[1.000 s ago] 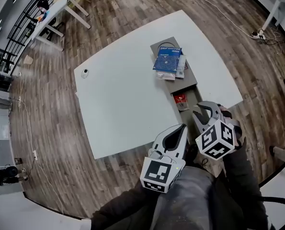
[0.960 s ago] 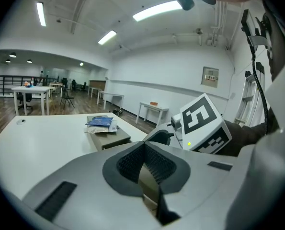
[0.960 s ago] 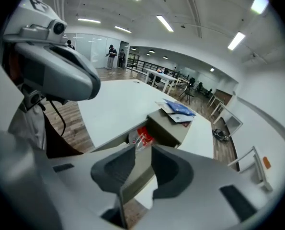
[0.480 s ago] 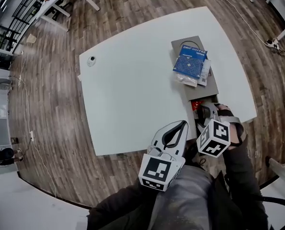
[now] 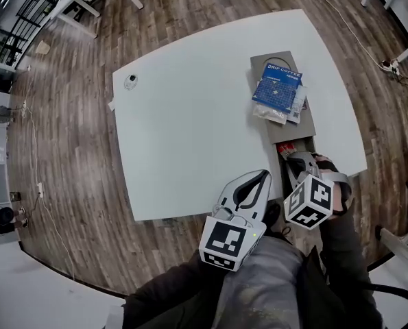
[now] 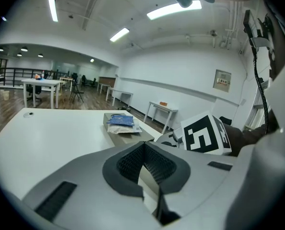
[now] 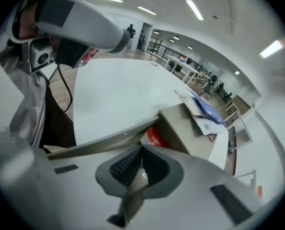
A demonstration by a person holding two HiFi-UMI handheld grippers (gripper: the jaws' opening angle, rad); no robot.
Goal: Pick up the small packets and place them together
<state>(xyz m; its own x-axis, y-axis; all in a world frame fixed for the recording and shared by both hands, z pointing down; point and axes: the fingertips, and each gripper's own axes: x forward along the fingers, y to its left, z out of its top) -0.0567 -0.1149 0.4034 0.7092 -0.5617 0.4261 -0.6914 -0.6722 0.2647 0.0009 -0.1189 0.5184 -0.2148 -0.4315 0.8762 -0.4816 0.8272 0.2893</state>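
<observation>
We see a counter (image 5: 190,101) with a smooth, matt white top, standing on a floor (image 5: 66,149) of wood-grain planks with a faint sheen. The grey box (image 5: 308,130) looks to us like plain matt board. The blue packet (image 5: 277,91) lying on it has a glossy printed film skin. The red packet (image 5: 283,149) down in the box shines like foil. The left gripper (image 5: 258,178) is smooth, matt grey plastic, and its pads (image 6: 127,164) are black, finely ribbed and rubbery. The person's sleeve (image 5: 348,252) is dark, matt cloth.
</observation>
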